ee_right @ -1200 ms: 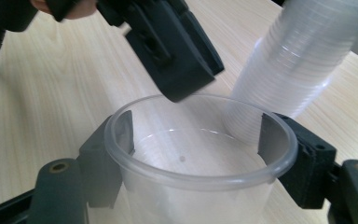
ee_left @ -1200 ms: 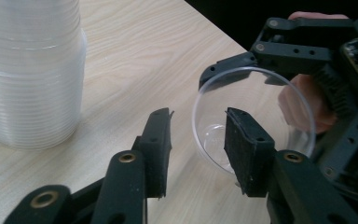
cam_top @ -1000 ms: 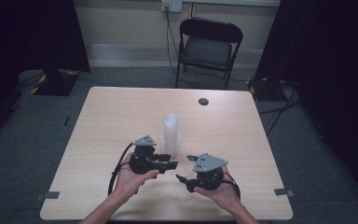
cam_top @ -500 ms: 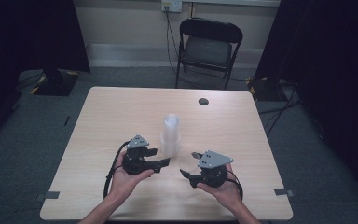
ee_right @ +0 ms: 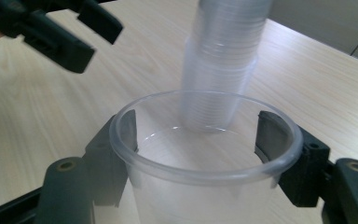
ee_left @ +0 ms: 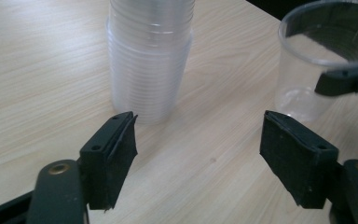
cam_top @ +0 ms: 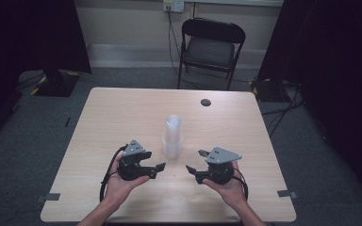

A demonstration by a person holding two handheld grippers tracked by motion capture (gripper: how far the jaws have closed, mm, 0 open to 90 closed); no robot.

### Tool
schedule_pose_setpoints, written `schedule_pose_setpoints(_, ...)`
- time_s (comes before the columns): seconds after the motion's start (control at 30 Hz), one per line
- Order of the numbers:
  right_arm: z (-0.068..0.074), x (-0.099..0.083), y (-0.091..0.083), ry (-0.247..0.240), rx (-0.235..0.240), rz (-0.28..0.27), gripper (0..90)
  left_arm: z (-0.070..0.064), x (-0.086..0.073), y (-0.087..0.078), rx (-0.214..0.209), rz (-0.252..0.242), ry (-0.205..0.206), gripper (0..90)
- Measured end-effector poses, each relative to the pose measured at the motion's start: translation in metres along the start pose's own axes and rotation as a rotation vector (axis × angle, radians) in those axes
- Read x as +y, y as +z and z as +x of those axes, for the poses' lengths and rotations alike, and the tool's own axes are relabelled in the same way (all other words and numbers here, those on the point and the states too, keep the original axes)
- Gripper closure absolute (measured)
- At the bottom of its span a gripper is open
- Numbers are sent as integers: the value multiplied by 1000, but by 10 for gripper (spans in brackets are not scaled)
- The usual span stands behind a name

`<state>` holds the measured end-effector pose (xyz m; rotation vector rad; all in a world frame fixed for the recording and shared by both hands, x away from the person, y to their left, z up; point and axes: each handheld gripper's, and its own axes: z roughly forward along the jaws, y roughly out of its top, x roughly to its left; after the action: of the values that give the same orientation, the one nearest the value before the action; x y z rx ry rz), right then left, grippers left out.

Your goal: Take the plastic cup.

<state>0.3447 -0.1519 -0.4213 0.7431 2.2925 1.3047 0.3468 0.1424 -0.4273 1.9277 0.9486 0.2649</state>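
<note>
Clear round plastic cup [ee_right: 205, 154] pinched in right gripper [ee_right: 200, 140]; left gripper [ee_left: 198, 144] spread, ribbed stack [ee_left: 149, 56] beyond.

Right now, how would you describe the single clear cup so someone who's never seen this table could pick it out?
Start at the light wooden table and find the tall stack of clear plastic cups near its middle. Just toward the person from that stack, the right gripper has its two black jaws on either side of the single cup. It is one short, open-mouthed cup standing alone, not nested in the tall stack.

Folding chair [cam_top: 212, 47] behind table [cam_top: 122, 113]; wall outlet [cam_top: 173, 4] above.
</note>
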Motion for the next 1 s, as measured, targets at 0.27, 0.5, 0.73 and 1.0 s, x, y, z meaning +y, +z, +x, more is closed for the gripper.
schedule_pose_setpoints(0.27, -15, 1, -2, 51, -40, -20, 296, 7, -11, -9, 29, 7, 15, 209)
schedule_pose_setpoints(0.5, -30, 2, 2, 97, -70, -30, 296, 10, -23, -20, 52, 23, -2, 206)
schedule_pose_setpoints(0.73, -45, 4, 11, 126, -110, -32, 295, 18, -38, -24, 60, 29, -28, 206)
schedule_pose_setpoints(1.0, -63, 10, 21, 167, -151, -54, 293, 21, -41, -26, 57, 15, -24, 184)
